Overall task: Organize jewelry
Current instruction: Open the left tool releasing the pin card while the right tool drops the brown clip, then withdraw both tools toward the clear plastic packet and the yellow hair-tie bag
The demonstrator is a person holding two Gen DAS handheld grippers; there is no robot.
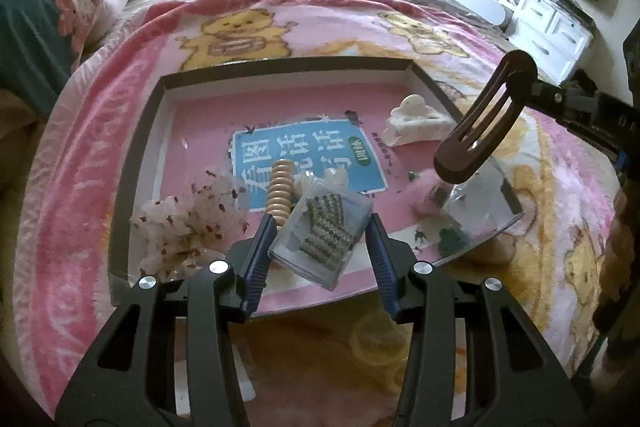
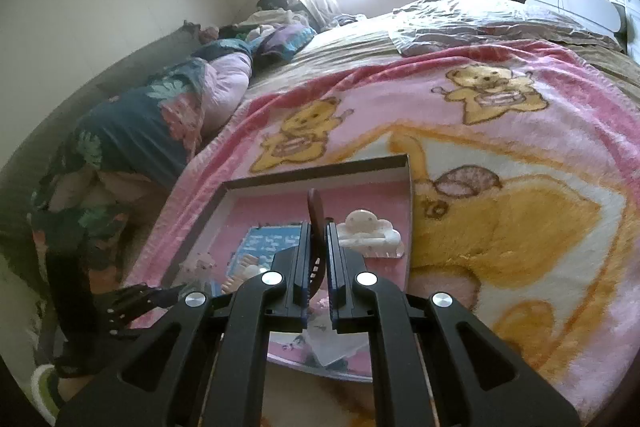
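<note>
On the bed, over a pink fleece blanket printed with yellow bears (image 1: pixel 100 163), lies a shallow dark-rimmed cardboard tray (image 1: pixel 280 65) with a pink book cover in its bottom. The left tool (image 1: pixel 320 227) has its blue-padded fingers on either side of a small clear plastic box of rhinestone hair clips (image 1: pixel 324 227); the pads look to be touching its sides, so it appears clamped on the box, at the tray's near edge. Just behind the box stands a ribbed wooden hair clip (image 1: pixel 280 189), and at the tray's near left corner sits a white frilly scrunchie with dark specks (image 1: pixel 188 219). A white cloud-shaped claw clip (image 1: pixel 412 123) rests by the tray's far right corner. The right tool (image 2: pixel 319 259) has its fingers drawn close together, pinching a long brown oval snap hair clip (image 1: pixel 476 131) held up over the tray's right side, above a pink fluffy hair tie (image 1: pixel 424 193).
</note>
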